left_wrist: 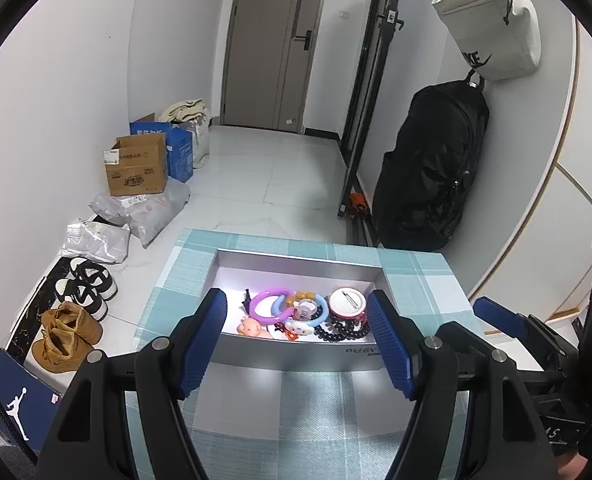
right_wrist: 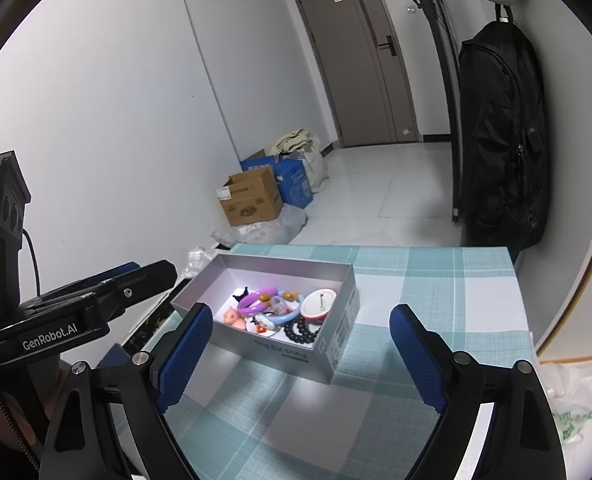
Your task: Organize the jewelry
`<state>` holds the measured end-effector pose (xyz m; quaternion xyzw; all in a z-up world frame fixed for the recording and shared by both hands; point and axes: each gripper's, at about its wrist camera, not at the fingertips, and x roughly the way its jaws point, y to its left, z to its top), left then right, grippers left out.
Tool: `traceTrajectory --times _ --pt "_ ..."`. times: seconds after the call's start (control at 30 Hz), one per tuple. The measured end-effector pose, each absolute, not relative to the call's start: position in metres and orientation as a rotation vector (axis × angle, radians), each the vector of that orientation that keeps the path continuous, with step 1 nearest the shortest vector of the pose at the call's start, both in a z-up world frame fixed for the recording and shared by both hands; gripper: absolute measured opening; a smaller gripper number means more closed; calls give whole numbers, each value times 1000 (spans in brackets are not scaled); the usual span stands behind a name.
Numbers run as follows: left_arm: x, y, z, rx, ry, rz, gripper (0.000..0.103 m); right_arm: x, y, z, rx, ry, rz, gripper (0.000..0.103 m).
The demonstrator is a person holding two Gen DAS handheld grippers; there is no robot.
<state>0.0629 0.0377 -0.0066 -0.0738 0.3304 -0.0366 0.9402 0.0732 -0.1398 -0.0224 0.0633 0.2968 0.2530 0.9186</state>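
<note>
**Box of trinkets, both grippers waiting**

Table [left_wrist: 423, 276] is bearing the box [left_wrist: 296, 354]. Box is gathering bangles [left_wrist: 270, 303], beads [left_wrist: 341, 330] and a badge [left_wrist: 347, 302], apparently sorted. Left gripper [left_wrist: 297, 342] and right gripper [right_wrist: 296, 354] are hovering wide apart, gripping nothing.

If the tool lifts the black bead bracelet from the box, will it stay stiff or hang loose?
The black bead bracelet probably hangs floppy, since it is separate strung beads. Its round glossy beads may slip between the fingers.

We're in a home entryway: brown front door [left_wrist: 274, 44], shoes [left_wrist: 70, 322] lined along the white wall, black backpack [left_wrist: 431, 164] hanging.
</note>
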Motion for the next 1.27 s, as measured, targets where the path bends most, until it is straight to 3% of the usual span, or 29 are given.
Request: traceTrajectory --times 1.27 --pt "60 32 -2 -168 630 -127 68 74 -138 -26 136 627 515 94"
